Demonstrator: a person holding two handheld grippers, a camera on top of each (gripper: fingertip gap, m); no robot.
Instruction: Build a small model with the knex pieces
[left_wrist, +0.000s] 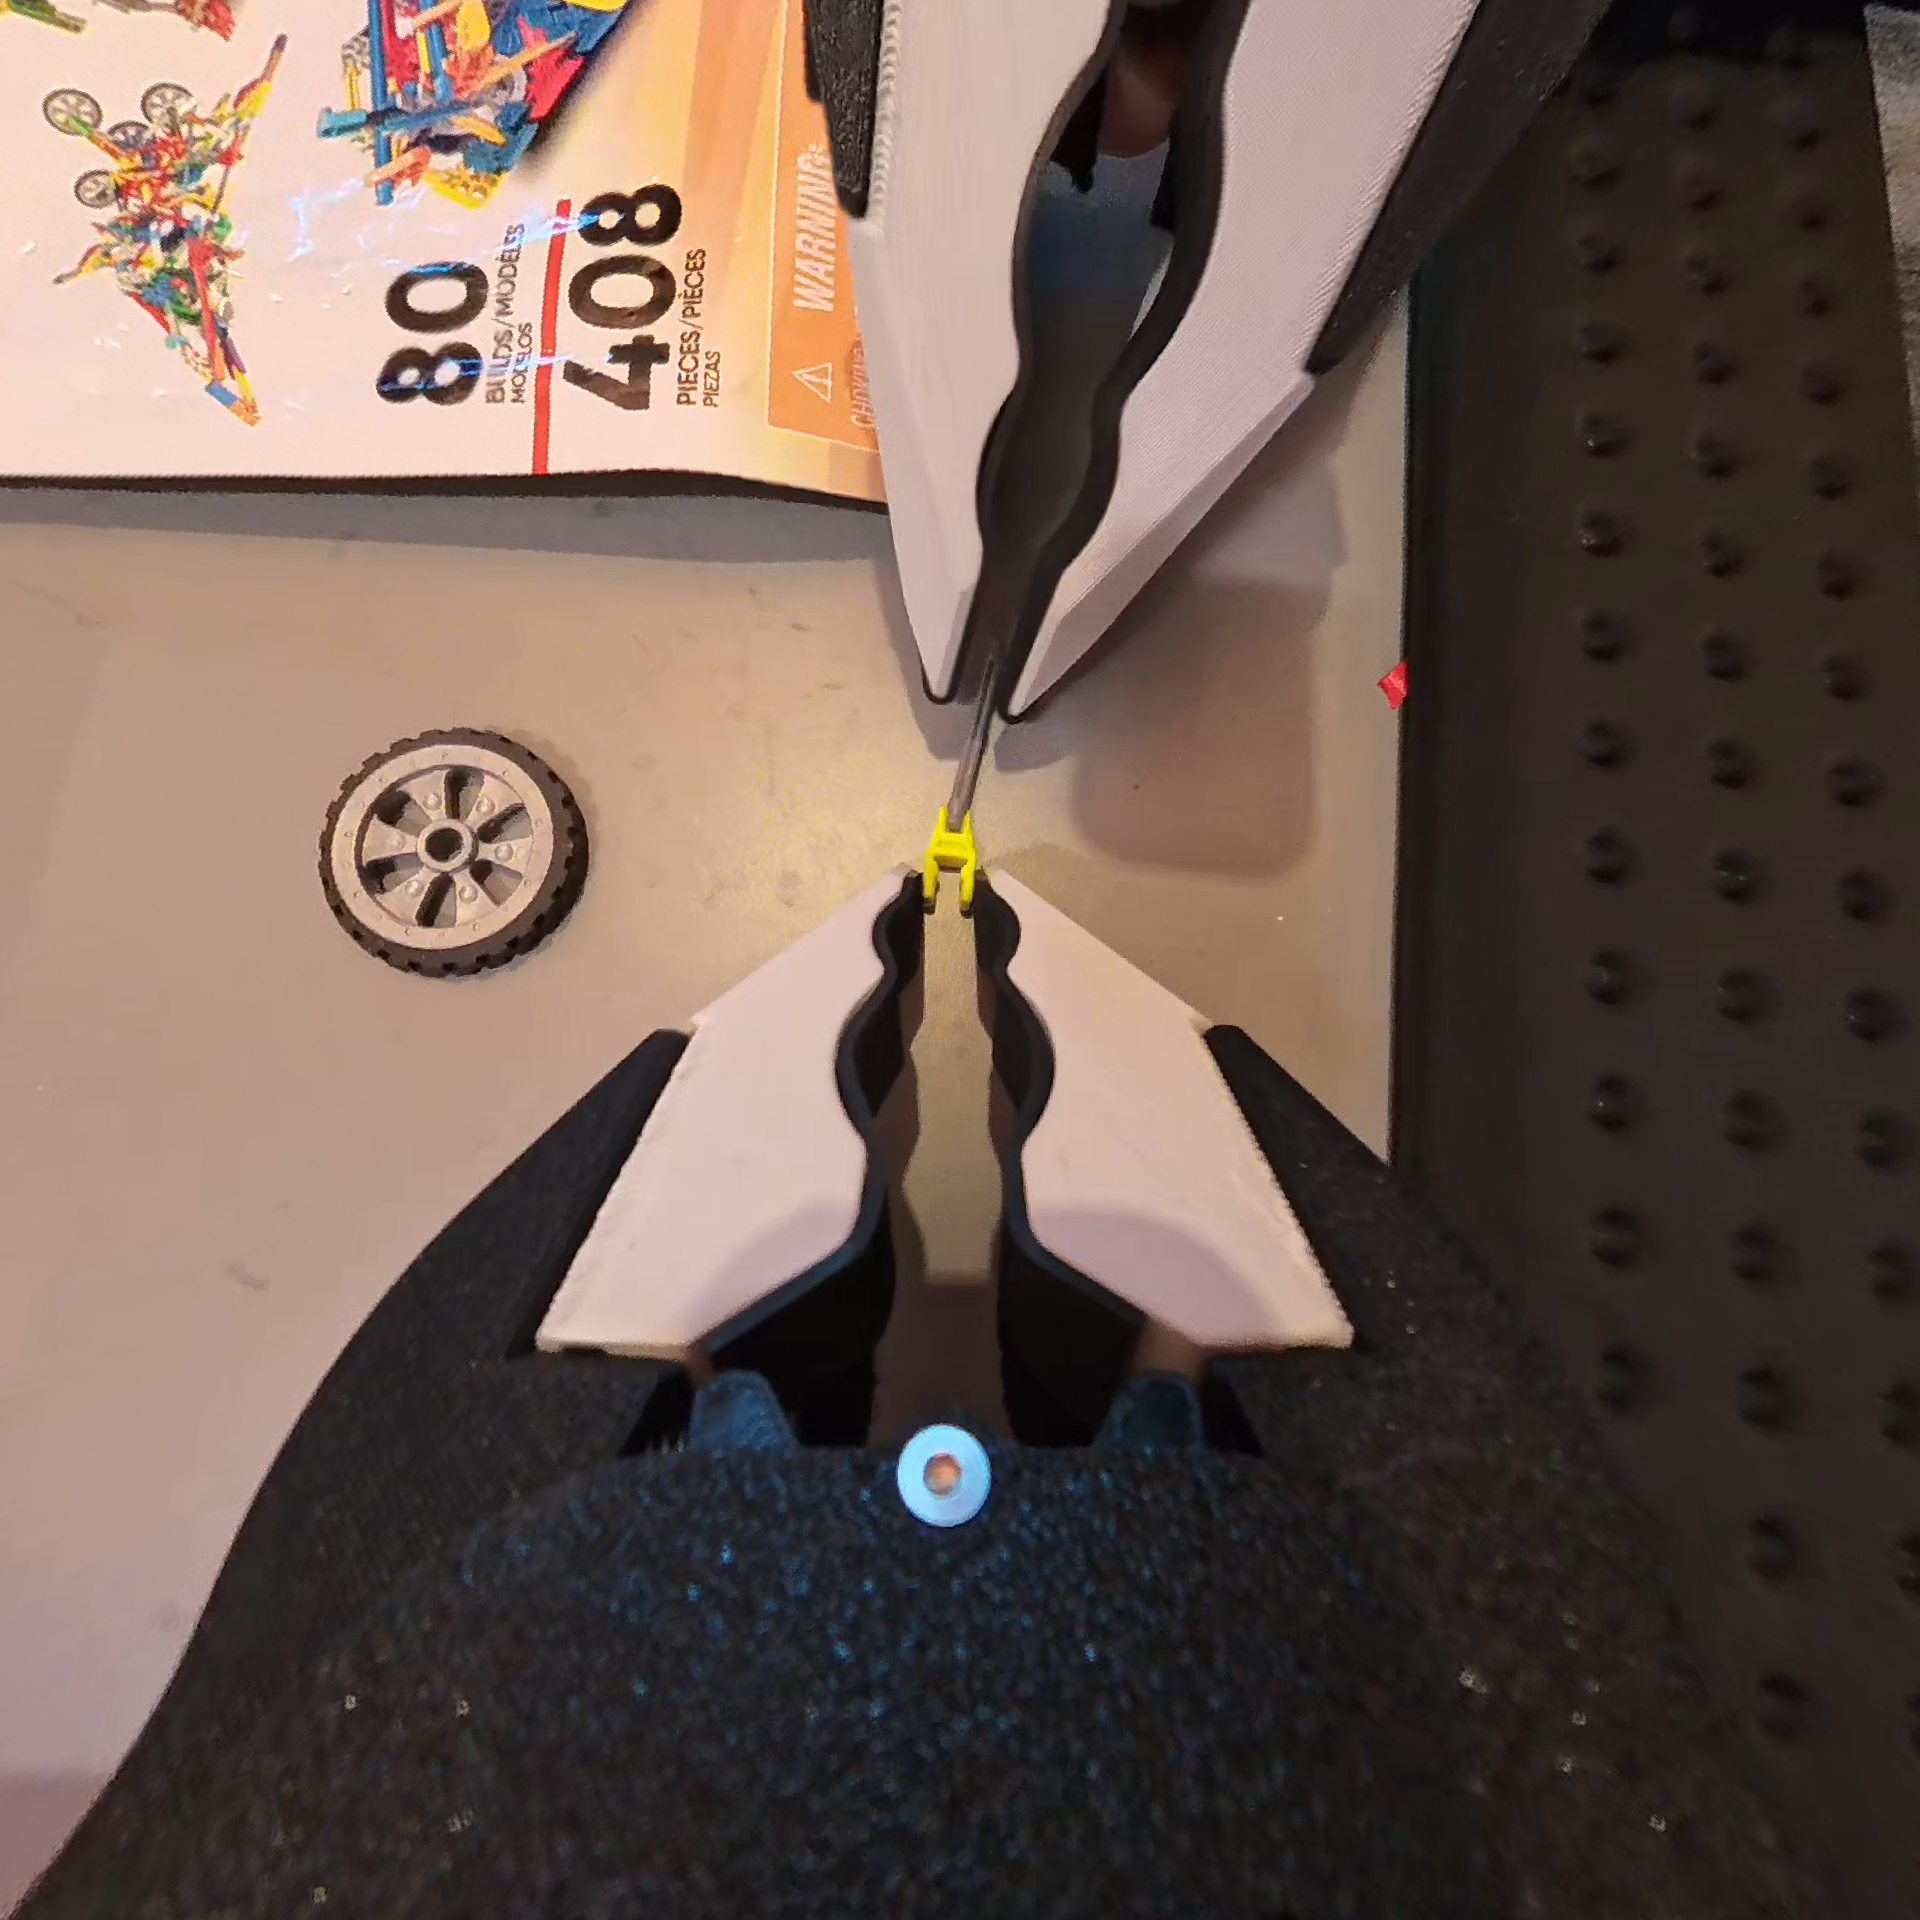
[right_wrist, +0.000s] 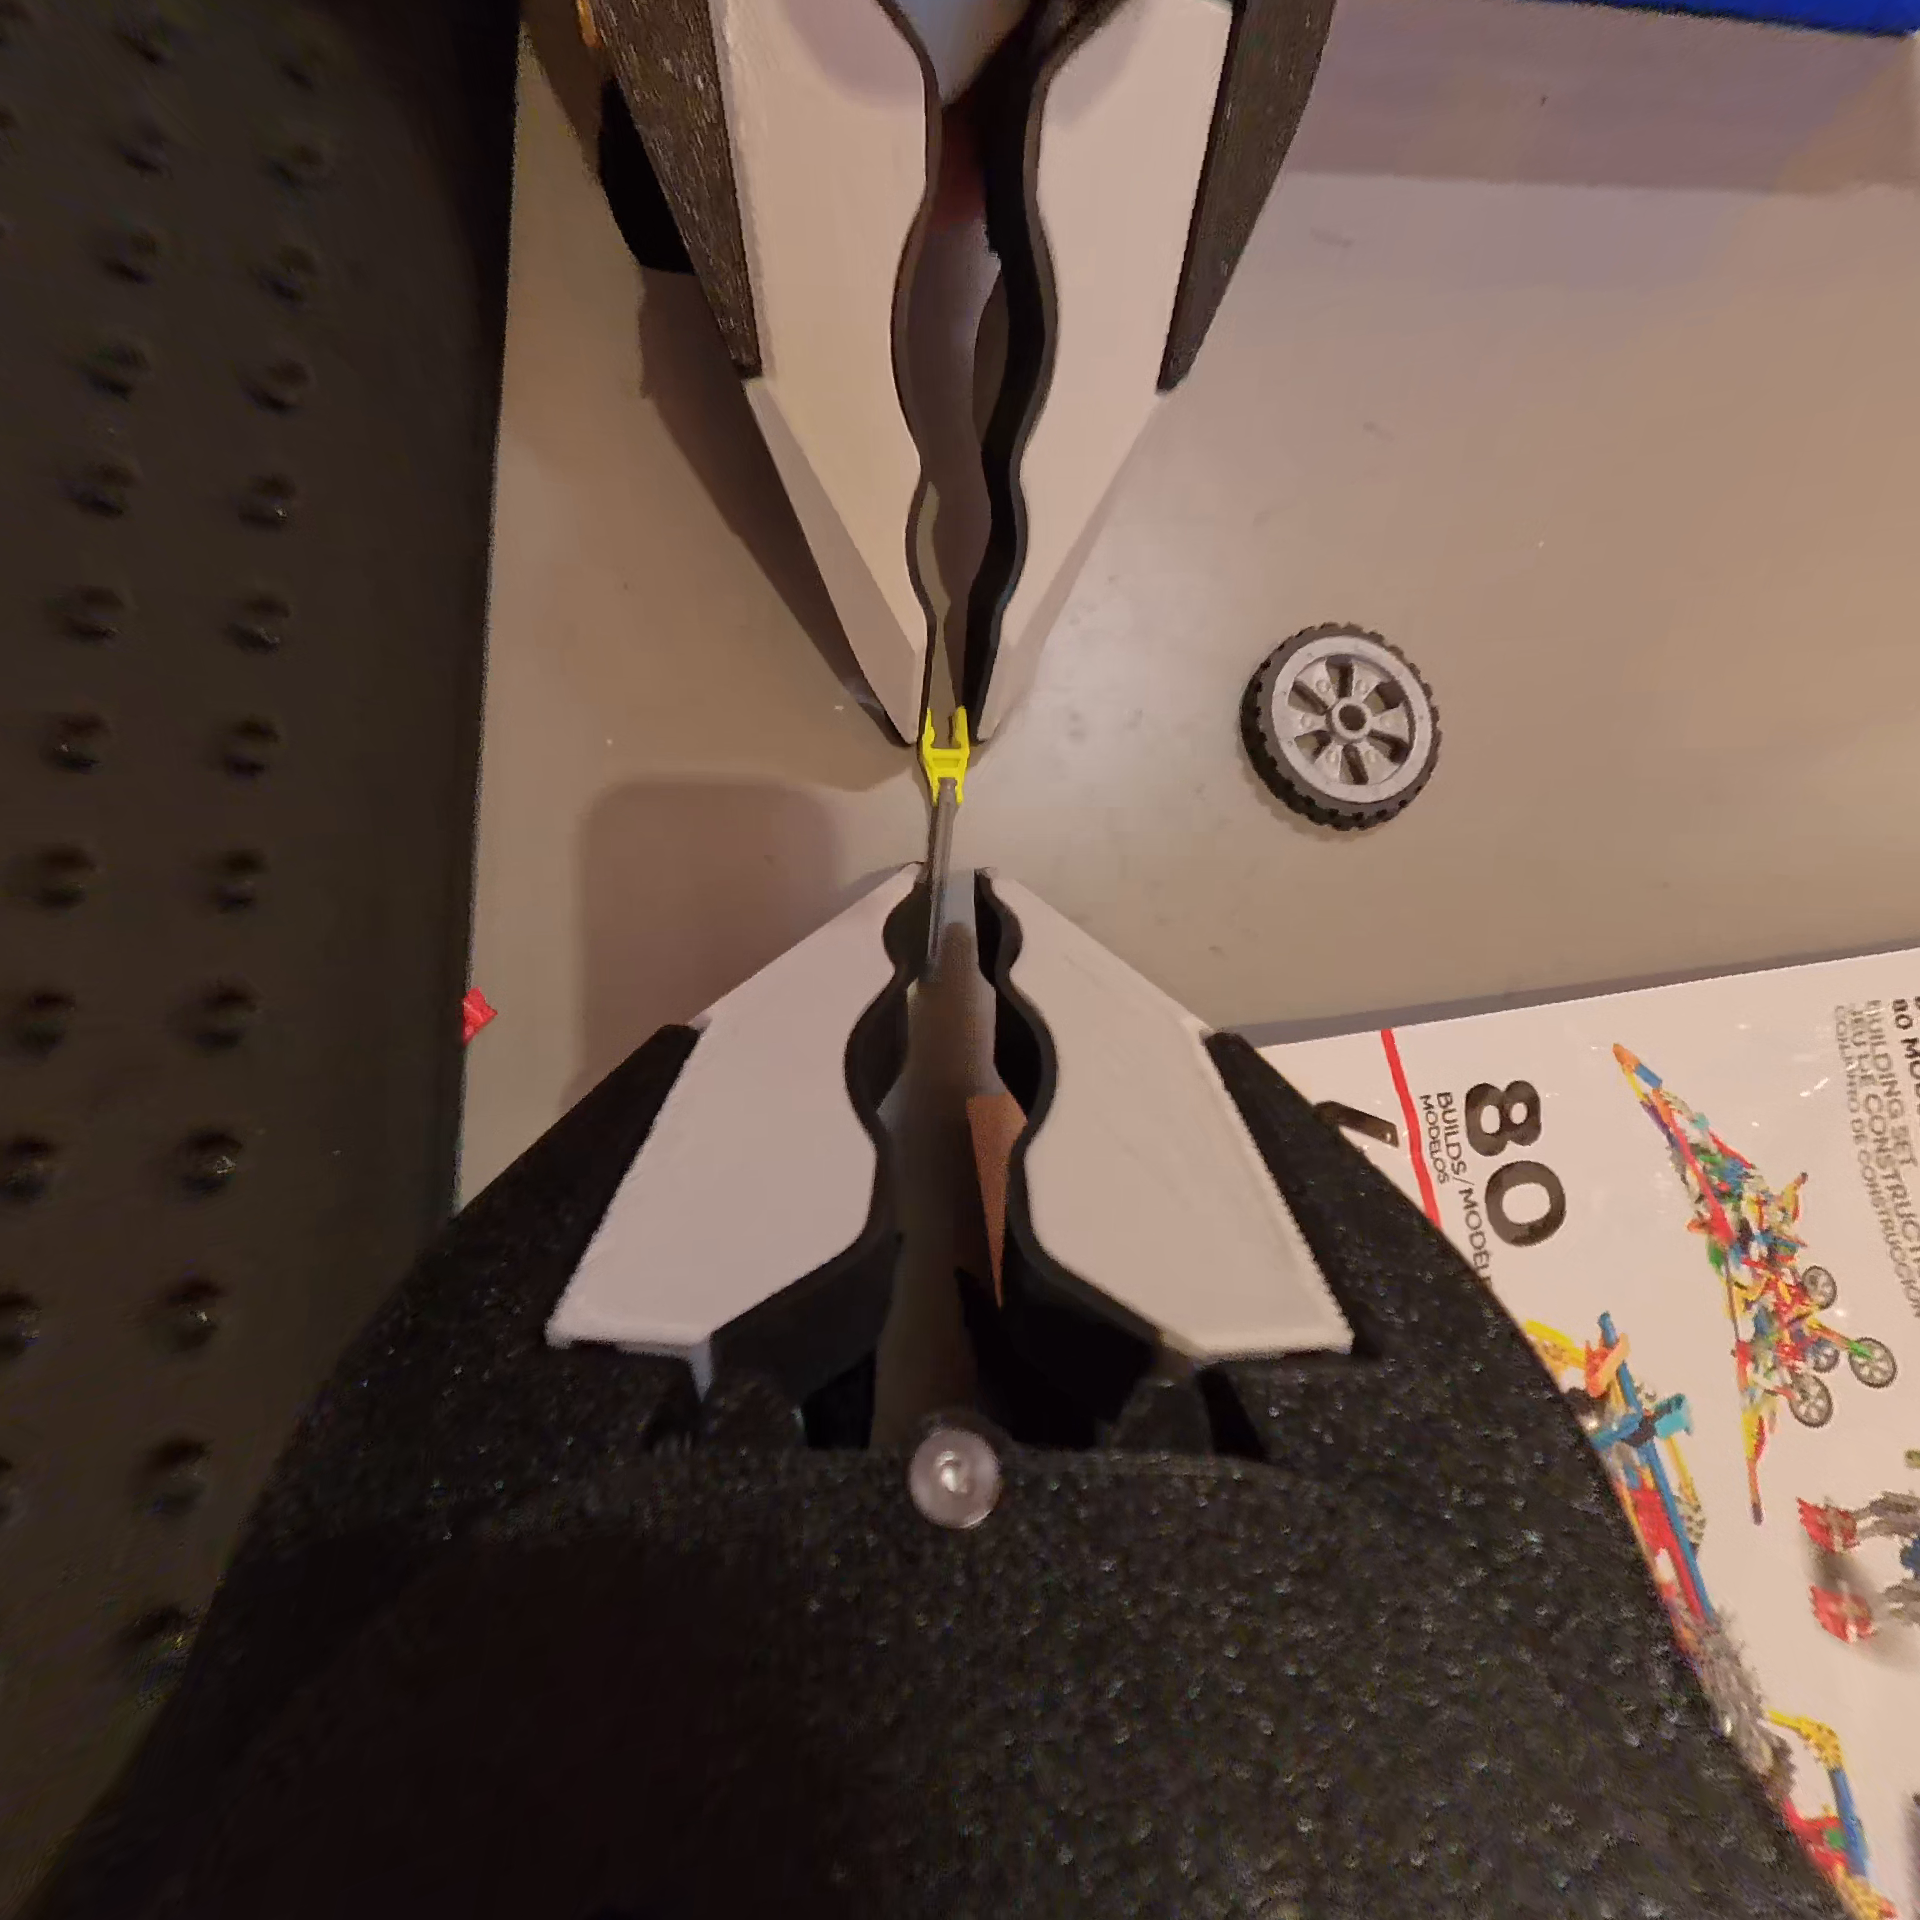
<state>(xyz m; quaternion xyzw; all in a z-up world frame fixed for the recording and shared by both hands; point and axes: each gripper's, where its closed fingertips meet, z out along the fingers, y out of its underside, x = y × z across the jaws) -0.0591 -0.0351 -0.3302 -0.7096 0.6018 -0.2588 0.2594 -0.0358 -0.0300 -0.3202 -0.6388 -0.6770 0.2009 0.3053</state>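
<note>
We have both tongs tip to tip over the desk (left_wrist: 727, 644), with the yellow connector (left_wrist: 950, 858) as our landmark. Left tongs (left_wrist: 948, 891) are clamped on the connector's near end – narrow gap, pads pinching its two prongs. Its far end points straight away from us along the tongs' axis.

Just beyond the connector, a thin grey rod (left_wrist: 968, 748) runs on nearly the same line, slightly tilted, its tip seated in or touching the connector's far clip – we cannot tell how deep. Right tongs (left_wrist: 977, 707) are closed on the rod's other end, nearly together. From the right wrist view it mirrors: right tongs (right_wrist: 948, 891) grip the grey rod (right_wrist: 940, 842), the connector (right_wrist: 945, 764) sits past it, held by the left tongs (right_wrist: 943, 727).

To the side of the connector lies a grey wheel (left_wrist: 454, 852) with black tyre, flat on the desk, well apart. Farther off, a printed construction-set booklet (left_wrist: 312, 343). On the connector's other side, a black studded mat (left_wrist: 1714, 727).
</note>
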